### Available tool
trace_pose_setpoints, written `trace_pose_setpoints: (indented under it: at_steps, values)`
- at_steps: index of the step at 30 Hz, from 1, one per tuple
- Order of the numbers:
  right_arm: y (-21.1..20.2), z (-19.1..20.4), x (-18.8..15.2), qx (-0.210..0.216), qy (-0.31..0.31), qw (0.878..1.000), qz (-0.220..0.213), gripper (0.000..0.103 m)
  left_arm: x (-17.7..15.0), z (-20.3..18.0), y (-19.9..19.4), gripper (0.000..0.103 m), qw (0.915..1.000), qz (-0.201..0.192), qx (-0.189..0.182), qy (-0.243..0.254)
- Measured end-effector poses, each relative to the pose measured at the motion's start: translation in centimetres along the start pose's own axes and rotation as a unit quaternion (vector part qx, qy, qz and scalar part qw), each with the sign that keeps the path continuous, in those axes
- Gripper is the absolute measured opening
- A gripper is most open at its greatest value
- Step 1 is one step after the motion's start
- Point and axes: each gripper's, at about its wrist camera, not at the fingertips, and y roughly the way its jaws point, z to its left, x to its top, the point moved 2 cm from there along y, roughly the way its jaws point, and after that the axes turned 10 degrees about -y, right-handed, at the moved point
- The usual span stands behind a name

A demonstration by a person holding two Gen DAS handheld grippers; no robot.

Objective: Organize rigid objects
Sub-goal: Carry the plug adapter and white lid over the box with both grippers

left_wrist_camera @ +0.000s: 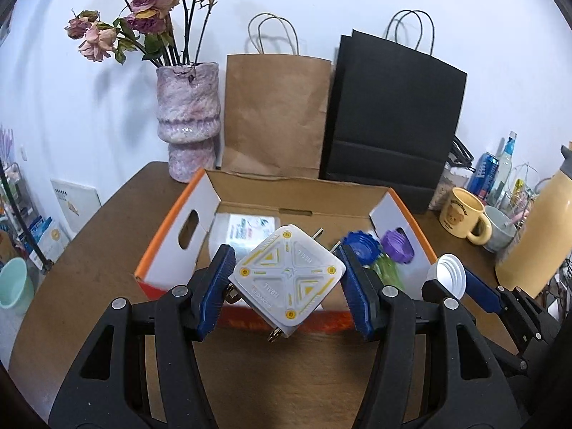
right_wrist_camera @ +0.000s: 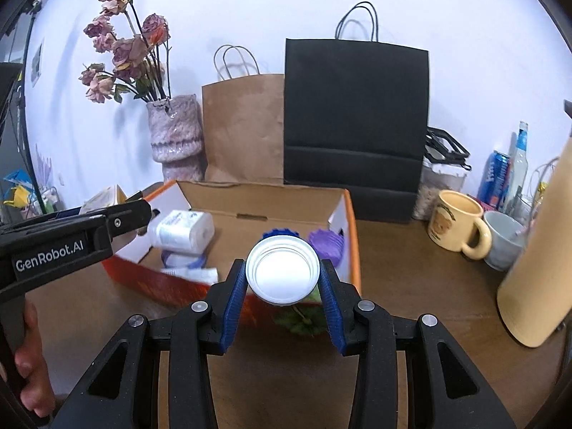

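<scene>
The left tongs [left_wrist_camera: 286, 282] are clamped on a square white plastic plug adapter with yellow markings [left_wrist_camera: 287, 280]; the right tongs [right_wrist_camera: 282, 275] are clamped on a round white plastic lid [right_wrist_camera: 282, 273]. The open orange-edged cardboard box [right_wrist_camera: 352, 246] on the brown wooden bench [right_wrist_camera: 411, 279] is noted directly ahead of and below both tongs; neither is judged clearly nearer.

Both wrist cams close, angled down; share cardboard box [left_wrist_camera: 286, 193] [right_wrist_camera: 264, 196].
</scene>
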Motion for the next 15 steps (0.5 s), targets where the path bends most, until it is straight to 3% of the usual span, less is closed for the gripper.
trace_pose_setpoints:
  at_steps: [15]
  values:
    - [5.0, 1.2, 3.0, 0.004, 0.002, 1.000, -0.005, 0.045, 3.6, 2.4, 3.8, 0.055, 0.9997, -0.015, 0.018, -0.003]
